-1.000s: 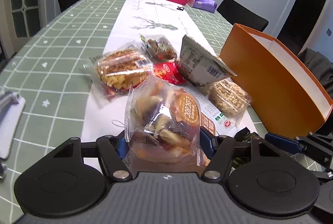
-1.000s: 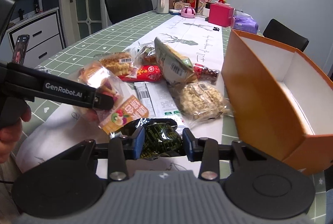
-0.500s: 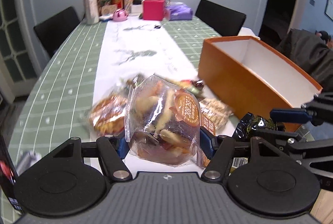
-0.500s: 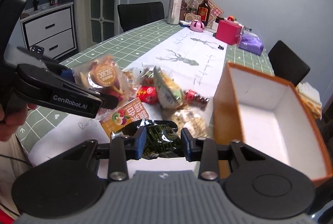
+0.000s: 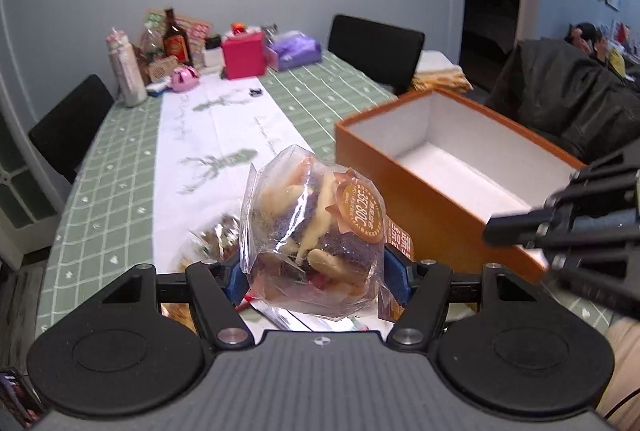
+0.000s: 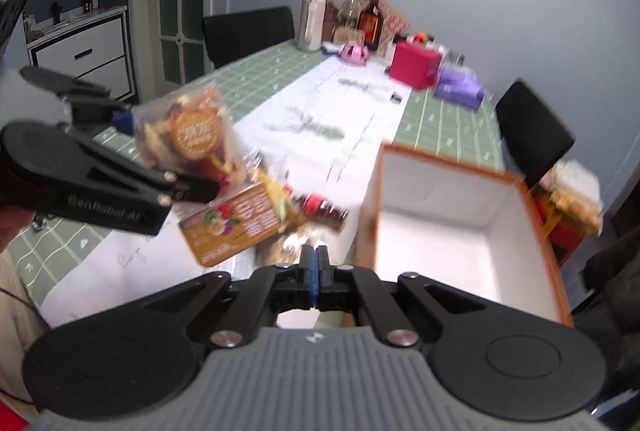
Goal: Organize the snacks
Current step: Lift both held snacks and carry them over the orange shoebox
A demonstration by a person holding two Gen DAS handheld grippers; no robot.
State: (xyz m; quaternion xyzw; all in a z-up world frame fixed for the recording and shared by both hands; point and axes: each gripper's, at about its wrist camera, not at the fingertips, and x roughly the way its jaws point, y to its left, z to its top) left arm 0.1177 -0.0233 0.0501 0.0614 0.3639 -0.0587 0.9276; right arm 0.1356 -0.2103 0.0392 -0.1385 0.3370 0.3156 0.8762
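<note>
Snack bag (image 5: 316, 231), a clear pouch of mixed pieces with a round orange sticker, sits low in the centre of the left wrist view, pinched between the blue pads of the left gripper (image 5: 316, 277) and held up off the green checked table (image 5: 116, 167). Right of it in that frame stands the orange box (image 5: 404, 191), open-topped with a white inside, and at the far right edge the right gripper (image 5: 560, 227) reaches in over the box. In the right wrist view, the left gripper (image 6: 120, 175) shows at left with the same bag (image 6: 188, 135); more snack packets (image 6: 288, 199) lie blurred in the middle. At lower centre the right gripper's (image 6: 315, 271) pads are pressed together with nothing between them, just left of the box (image 6: 368, 215).
</note>
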